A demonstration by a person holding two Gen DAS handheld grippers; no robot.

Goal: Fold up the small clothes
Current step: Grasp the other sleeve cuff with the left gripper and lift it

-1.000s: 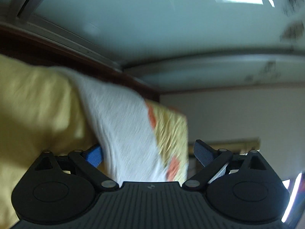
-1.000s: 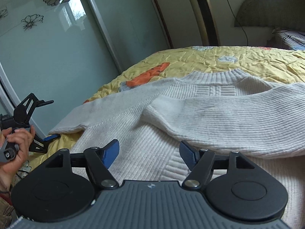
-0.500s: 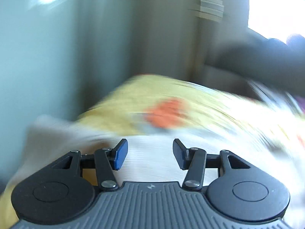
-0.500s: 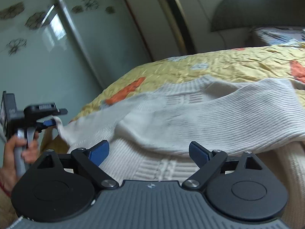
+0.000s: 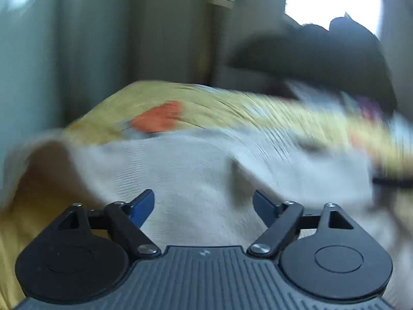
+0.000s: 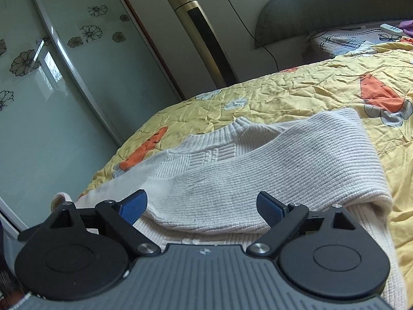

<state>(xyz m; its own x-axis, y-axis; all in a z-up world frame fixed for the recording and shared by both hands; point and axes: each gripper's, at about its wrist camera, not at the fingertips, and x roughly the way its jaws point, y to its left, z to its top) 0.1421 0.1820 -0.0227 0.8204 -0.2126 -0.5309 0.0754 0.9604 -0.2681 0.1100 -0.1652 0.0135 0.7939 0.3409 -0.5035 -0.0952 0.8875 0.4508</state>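
A cream ribbed knit sweater (image 6: 258, 160) lies on the yellow bedspread (image 6: 309, 87), collar (image 6: 232, 126) away from me, with one sleeve (image 6: 296, 149) folded across its chest. My right gripper (image 6: 201, 196) hovers open just over the near edge of that sleeve, its pads pressing on nothing. In the blurred left wrist view the sweater (image 5: 193, 170) spreads out in front of my left gripper (image 5: 203, 196). Its jaws are opening, with cloth showing in the gap but not pinched by the blue pads.
Mirrored sliding doors with flower prints (image 6: 64, 77) run along the bed's left edge. A gold tower fan (image 6: 201, 25) stands behind the bed, beside a dark headboard (image 6: 322, 7). Glasses (image 6: 389, 36) lie on a pillow at the far right.
The left gripper rolled back to level, swung from the sleeve toward the sweater body, narrowed, then widened again. The right gripper opened wider and shifted along the folded sleeve. The left gripper left the right view.
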